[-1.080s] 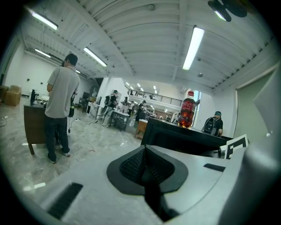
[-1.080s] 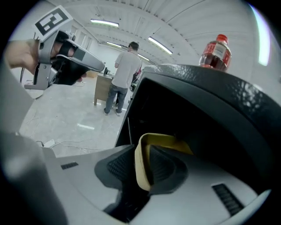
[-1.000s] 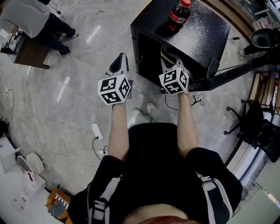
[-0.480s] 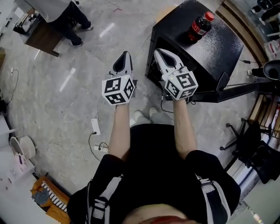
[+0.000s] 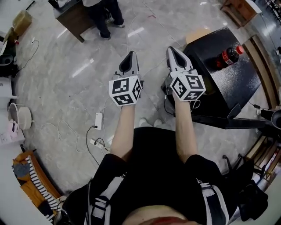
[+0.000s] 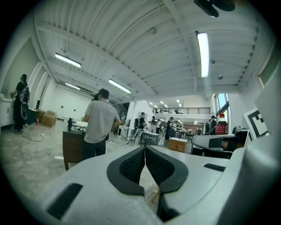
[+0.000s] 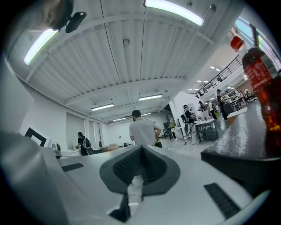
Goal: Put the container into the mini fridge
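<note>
The left tongs and the right tongs were held side by side above the pale marble floor, both pointing toward 12 o'clock. In the left gripper view the left tongs were pressed together at the tips with nothing between them. In the right gripper view the right tongs were likewise pressed together and held nothing.

The black mini fridge stood at 2 o'clock from the person, just beside the right tongs. A cola bottle with a red cap stood upright on its top. The same bottle rose at 3 o'clock in the right gripper view, on the fridge's speckled top. The container could not be made out in any view.

At 11 o'clock a standing person was beside a dark worktop. A white power strip lay on the floor at 8 o'clock from the left tongs.
</note>
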The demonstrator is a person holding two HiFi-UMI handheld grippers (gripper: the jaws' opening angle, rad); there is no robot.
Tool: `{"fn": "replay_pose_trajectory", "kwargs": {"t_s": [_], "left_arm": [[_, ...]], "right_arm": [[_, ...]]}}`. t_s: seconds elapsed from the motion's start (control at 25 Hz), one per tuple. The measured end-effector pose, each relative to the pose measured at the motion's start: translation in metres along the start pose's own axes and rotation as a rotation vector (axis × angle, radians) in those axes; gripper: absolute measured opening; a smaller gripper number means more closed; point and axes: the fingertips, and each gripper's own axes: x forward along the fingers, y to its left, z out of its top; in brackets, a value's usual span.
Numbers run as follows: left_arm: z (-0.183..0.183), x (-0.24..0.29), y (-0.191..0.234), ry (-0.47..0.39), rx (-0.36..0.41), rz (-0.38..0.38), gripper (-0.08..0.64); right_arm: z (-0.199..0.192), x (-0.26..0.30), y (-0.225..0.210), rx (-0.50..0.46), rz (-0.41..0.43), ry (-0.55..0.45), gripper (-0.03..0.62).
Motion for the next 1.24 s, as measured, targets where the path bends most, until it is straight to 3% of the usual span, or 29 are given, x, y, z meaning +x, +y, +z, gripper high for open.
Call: {"fn": "replay_pose_trajectory", "kwargs": {"t_s": [0.28,0.52,1.24], "left_arm": [[0.023,-0.014,0.033,-0.049,0.02,0.088,0.011],[0.038,-0.013,0.044,-0.074,0.027,0.115,0.011],[0.066,0.012,0.052,-0.122,0.03,0.083,0.011]], "right_arm": [[-0.003,0.035,0.036,-0.085,0.11,0.061,0.011],[0.002,0.052,0.052,-0.112,0.164,0.063,0.011],[0.026,0.078,0.049,-0.153,0.157,0.034,0.011]]}}
